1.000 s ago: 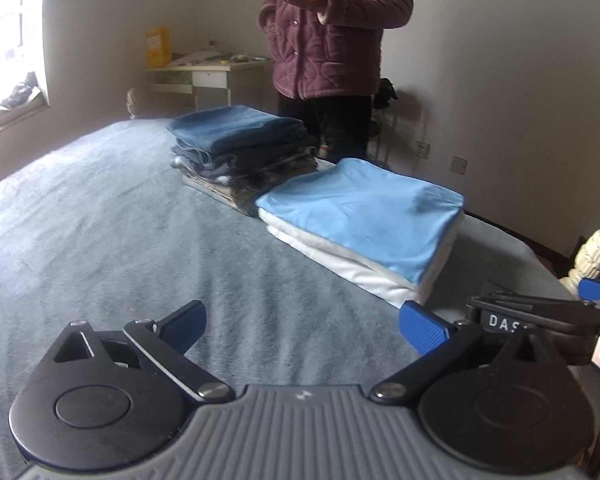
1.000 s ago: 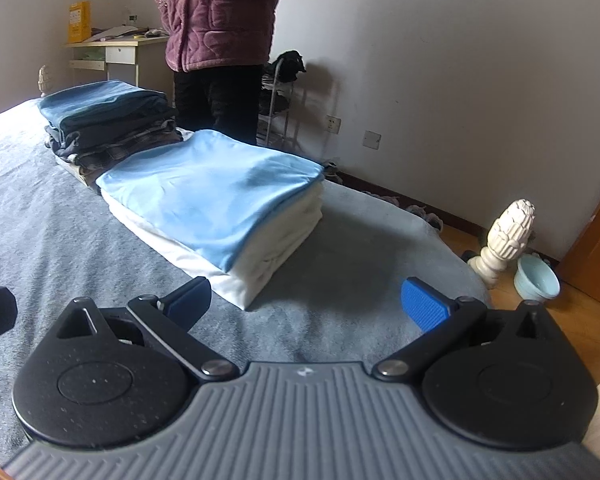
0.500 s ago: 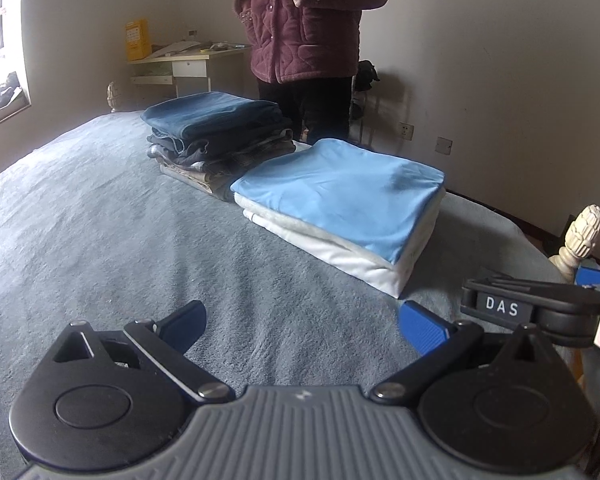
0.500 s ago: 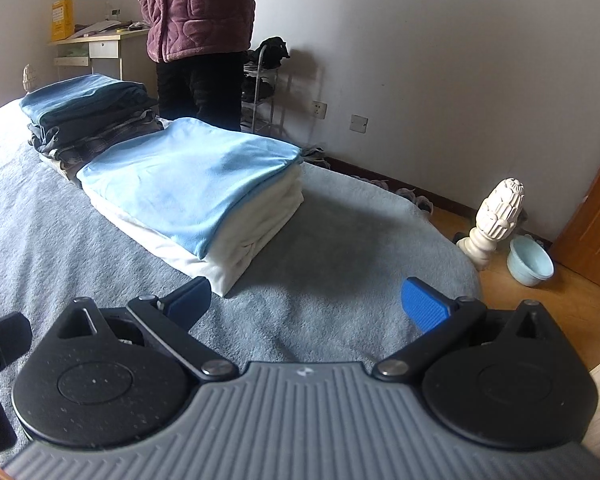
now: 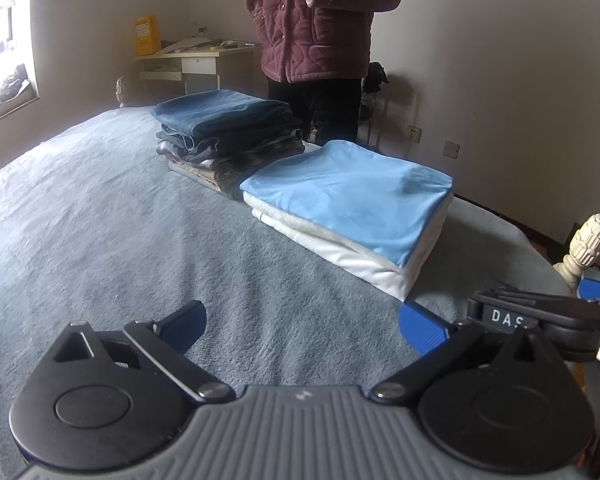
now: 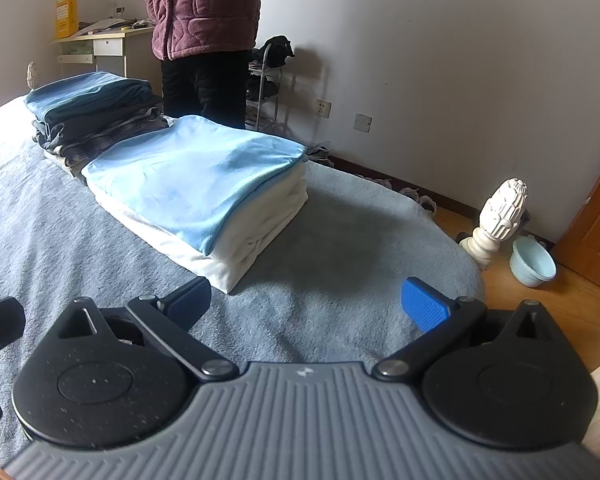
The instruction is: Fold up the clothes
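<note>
A folded light-blue and white garment [image 5: 352, 204] lies on the grey bed [image 5: 100, 220], also in the right wrist view [image 6: 196, 184]. Behind it stands a stack of folded dark clothes [image 5: 228, 136], topped by a blue one, also in the right wrist view [image 6: 96, 116]. My left gripper [image 5: 304, 326] is open and empty above the bedspread, short of the folded garment. My right gripper [image 6: 306, 306] is open and empty near the garment's front corner. It shows at the right edge of the left wrist view [image 5: 540, 312].
A person in a maroon jacket [image 5: 320, 28] stands beyond the bed holding a phone. A desk [image 5: 192, 64] stands at the far wall. A white bedpost finial [image 6: 500, 212] and a pale bowl [image 6: 532, 260] are at the bed's right end. A wooden door [image 6: 596, 232] is at the right.
Both grippers have drifted a little; the view has shifted so the folded piles sit slightly differently in frame. Both stay open and empty. The clothes have not moved.
</note>
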A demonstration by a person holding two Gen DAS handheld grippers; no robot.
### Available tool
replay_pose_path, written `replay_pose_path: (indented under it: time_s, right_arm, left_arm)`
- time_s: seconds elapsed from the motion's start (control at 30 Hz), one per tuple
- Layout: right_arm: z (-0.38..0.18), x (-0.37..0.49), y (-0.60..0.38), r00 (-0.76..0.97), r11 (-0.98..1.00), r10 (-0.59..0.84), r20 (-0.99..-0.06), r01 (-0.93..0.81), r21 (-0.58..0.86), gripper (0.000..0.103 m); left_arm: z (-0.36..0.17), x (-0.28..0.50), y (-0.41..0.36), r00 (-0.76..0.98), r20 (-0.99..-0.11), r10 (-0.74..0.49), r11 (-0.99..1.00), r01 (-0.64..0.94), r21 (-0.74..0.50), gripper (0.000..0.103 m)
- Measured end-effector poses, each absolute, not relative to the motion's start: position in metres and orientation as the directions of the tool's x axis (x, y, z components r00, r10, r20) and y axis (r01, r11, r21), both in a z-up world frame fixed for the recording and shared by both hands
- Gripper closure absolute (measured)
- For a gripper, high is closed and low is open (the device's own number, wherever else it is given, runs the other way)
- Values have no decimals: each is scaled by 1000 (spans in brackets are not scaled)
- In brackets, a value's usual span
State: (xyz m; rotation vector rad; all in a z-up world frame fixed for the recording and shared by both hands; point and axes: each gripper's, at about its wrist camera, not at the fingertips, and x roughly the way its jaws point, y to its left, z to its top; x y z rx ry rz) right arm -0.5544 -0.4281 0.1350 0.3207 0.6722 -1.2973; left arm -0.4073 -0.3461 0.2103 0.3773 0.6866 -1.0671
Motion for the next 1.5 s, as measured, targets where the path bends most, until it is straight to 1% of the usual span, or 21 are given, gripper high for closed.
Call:
replay_pose_path:
  time_s: [0.97,1.5]
  right_arm:
    - [137,-541,-419,135,294,-779,-613,941,-166,1]
    - [140,-539,-416,147,301,-786,-601,939,-164,1]
  left_arm:
    - [215,-395,-337,312,-682,-662,483,873,-70,0]
    - [217,-394,-338,324,-679,-659,493,867,-66,0]
